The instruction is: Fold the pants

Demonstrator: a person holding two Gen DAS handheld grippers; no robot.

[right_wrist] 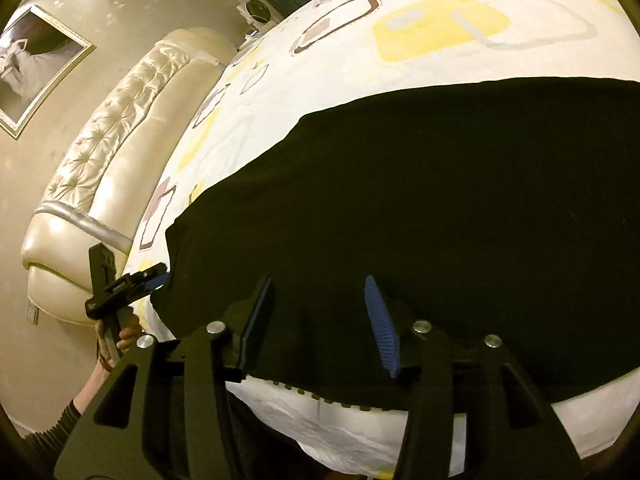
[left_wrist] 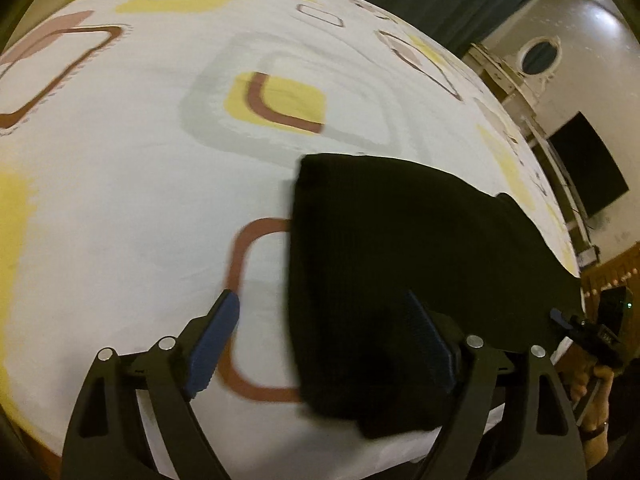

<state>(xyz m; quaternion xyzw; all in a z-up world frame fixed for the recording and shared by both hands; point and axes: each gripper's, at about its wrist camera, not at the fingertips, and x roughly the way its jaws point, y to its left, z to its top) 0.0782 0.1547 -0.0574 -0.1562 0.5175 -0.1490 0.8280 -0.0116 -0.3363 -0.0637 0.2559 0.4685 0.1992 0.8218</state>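
Each tool gapes empty, the left tool [left_wrist: 324, 344] wide at the pants' [left_wrist: 400, 280] end, the right tool [right_wrist: 320, 326] narrower over their near edge; pants lie flat on the bed [left_wrist: 140, 160], apparently folded over, with folds likely remaining.

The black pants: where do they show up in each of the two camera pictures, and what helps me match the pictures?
Left wrist view: the black pants fill the lower right, their end by the right finger.
Right wrist view: the black pants spread across the middle and right, beneath both fingers.
Shared landmark: the patterned bedsheet with yellow and brown squares.
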